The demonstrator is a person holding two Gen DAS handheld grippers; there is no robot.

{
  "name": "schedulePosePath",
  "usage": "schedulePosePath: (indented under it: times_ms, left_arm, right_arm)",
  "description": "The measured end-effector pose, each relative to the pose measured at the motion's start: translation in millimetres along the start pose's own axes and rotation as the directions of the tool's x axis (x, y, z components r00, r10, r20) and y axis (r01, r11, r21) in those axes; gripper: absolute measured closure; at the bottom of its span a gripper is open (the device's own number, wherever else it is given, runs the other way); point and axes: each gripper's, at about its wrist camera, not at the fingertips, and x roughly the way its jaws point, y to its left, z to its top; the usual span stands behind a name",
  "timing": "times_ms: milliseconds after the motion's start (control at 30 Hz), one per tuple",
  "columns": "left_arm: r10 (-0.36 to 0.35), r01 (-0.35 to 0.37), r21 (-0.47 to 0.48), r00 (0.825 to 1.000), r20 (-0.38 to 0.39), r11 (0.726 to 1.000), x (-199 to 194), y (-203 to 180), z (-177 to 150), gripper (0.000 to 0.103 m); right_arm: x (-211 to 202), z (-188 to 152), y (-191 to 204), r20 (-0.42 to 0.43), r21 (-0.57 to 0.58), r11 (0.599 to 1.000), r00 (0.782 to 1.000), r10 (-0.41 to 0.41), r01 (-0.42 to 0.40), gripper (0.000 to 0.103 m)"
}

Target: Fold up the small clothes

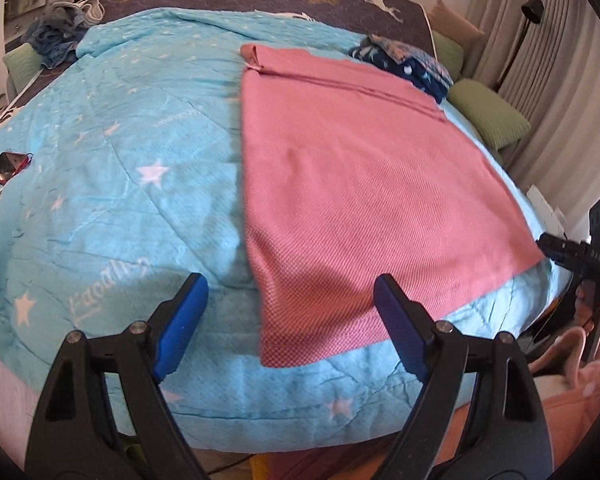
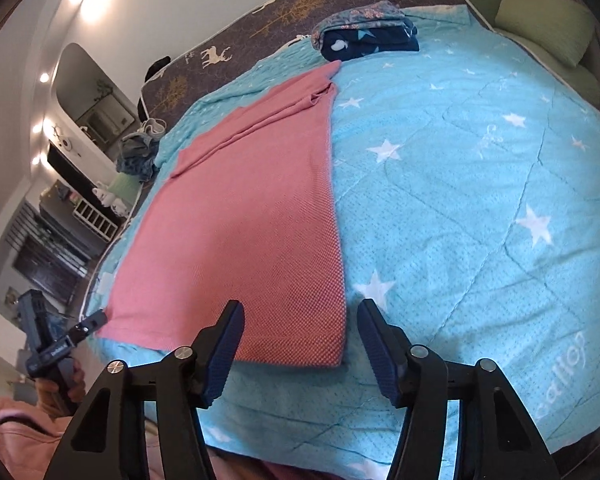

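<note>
The left gripper [image 1: 288,300] was held wide open and empty over the near left corner of the pink cloth [image 1: 352,184], which was spread flat on the quilt [image 1: 112,184] with its long axis running away from both tools toward the far folded pile [image 1: 404,62]. The right gripper [image 2: 300,332], partly open and also empty, was poised astride the near right corner, so each tool was matched to its own corner; the cloth was seen as a waffle-textured knit rectangle, the quilt as soft, starred turquoise
</note>
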Motion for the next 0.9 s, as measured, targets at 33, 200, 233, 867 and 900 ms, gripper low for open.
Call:
schedulePosePath:
  times_ms: [33,200,233,867,900]
  left_arm:
    - [-0.003,0.003,0.0,1.0,-0.003,1.0,0,1,-1,0.018]
    - [-0.027,0.026,-0.024,1.0,-0.011,0.999,-8,11,-3,0.021]
    - [-0.049,0.048,-0.033,0.999,-0.012,0.998,-9,14,-4,0.024]
    - [-0.219,0.219,0.006,0.976,0.012,0.976,-24,3,22,0.094]
    - [-0.226,0.226,0.011,0.974,0.03,0.974,-29,2,27,0.094]
  right_arm:
    - [0,0,-2,0.0,0.013,1.0,1.0,0.008,-0.008,0.047]
    - [-8,-6,-12,-0.026,0.063,0.997,0.999,0.034,-0.032,0.056]
    - [-9,-7,-13,-0.031,0.061,0.998,0.999,0.036,-0.034,0.057]
    - [15,6,-17,-0.047,0.101,0.978,0.981,0.187,-0.182,0.098]
    - [11,9,-16,-0.028,0.103,0.973,0.977,0.21,-0.206,0.098]
